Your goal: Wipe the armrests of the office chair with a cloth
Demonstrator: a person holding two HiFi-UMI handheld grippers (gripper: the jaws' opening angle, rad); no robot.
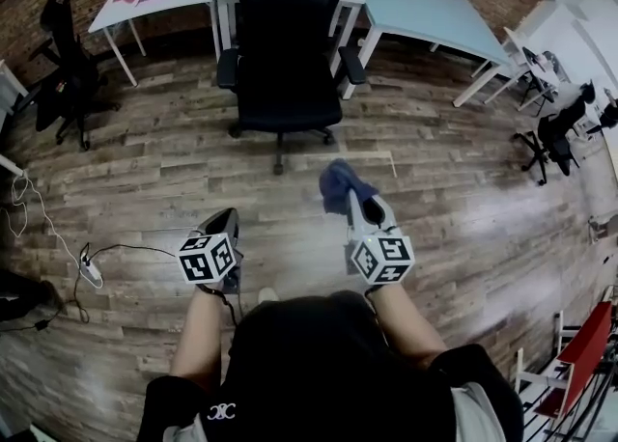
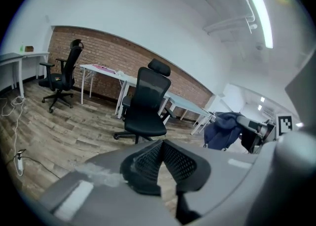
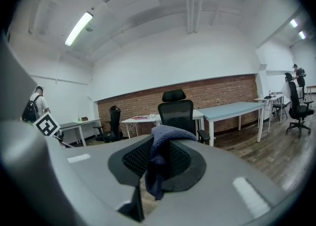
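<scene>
cloth point(image 3: 159, 163) hung pinched in the closed jaws of the right gripper point(image 1: 355, 207), well short of the office chair point(image 1: 285, 54); left gripper point(image 1: 224, 228) jaws were together, empty. best to approach one armrest point(image 1: 351, 64) squarely, cloth leading

Office chair point(image 1: 286, 54) before tables point(image 1: 425, 11), cloth point(image 1: 339, 183) in right gripper point(image 1: 353, 203)

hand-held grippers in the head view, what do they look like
Left hand-held gripper and right hand-held gripper: grey bodies, black mesh-textured jaw pads, each topped by a white cube with black square markers. The person wears a black short-sleeved top.
</scene>
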